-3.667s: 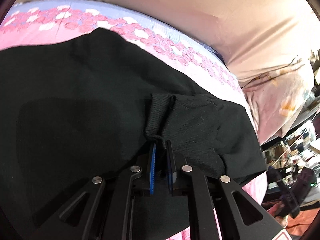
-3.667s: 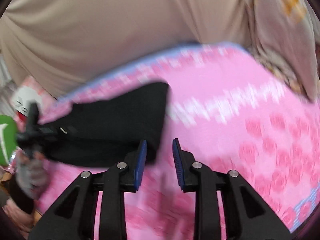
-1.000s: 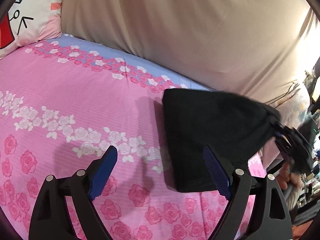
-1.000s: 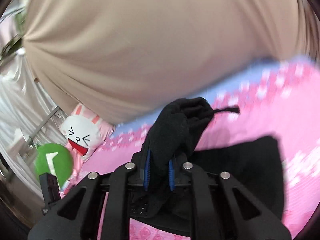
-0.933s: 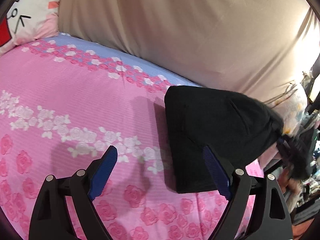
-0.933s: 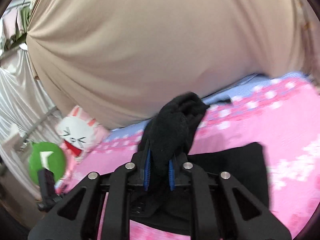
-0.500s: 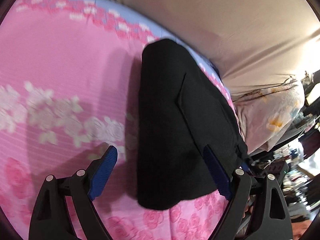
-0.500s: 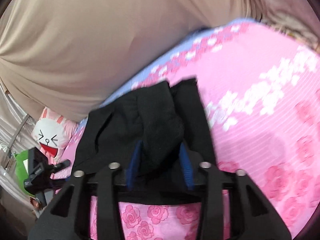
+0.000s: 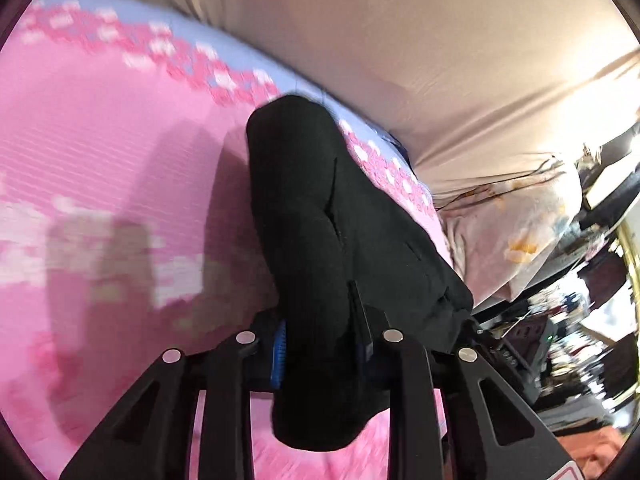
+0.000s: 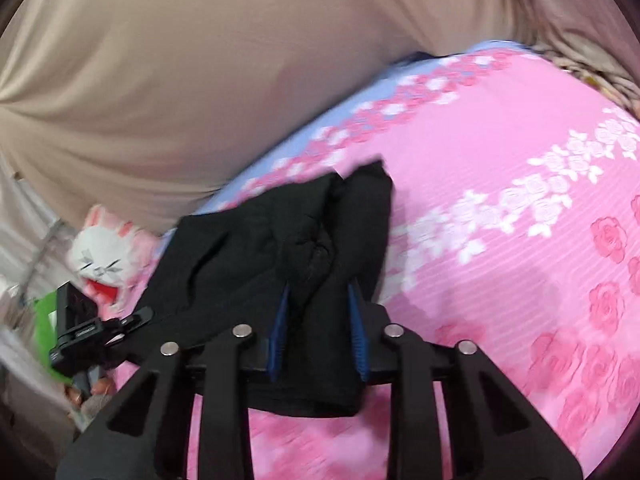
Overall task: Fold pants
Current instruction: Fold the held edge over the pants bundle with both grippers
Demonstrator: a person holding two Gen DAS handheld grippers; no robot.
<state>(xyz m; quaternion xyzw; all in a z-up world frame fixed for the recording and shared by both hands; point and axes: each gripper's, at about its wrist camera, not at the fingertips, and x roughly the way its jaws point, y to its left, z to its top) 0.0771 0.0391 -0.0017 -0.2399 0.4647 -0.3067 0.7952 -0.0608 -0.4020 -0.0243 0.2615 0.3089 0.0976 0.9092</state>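
Observation:
The black pants [image 9: 320, 216] lie folded into a thick bundle on the pink rose-print bed sheet [image 9: 100, 168]. My left gripper [image 9: 320, 344] has its blue pads around the near end of the bundle, pressed into the cloth. The pants also show in the right wrist view [image 10: 280, 240]. My right gripper [image 10: 316, 328] has its jaws part-way apart with bunched black cloth between them. The left gripper's body [image 10: 80, 328] shows at the far end of the bundle.
A beige curtain [image 9: 400, 40] hangs behind the bed. A white rabbit plush [image 10: 104, 256] lies at the bed's left end. A pale floral pillow [image 9: 520, 232] lies at the right end, with room clutter [image 9: 580, 340] beyond the bed's edge.
My left gripper moved in and closed from wide open onto the near end of the pants. My right gripper lowered the lifted cloth onto the bundle and its jaws widened.

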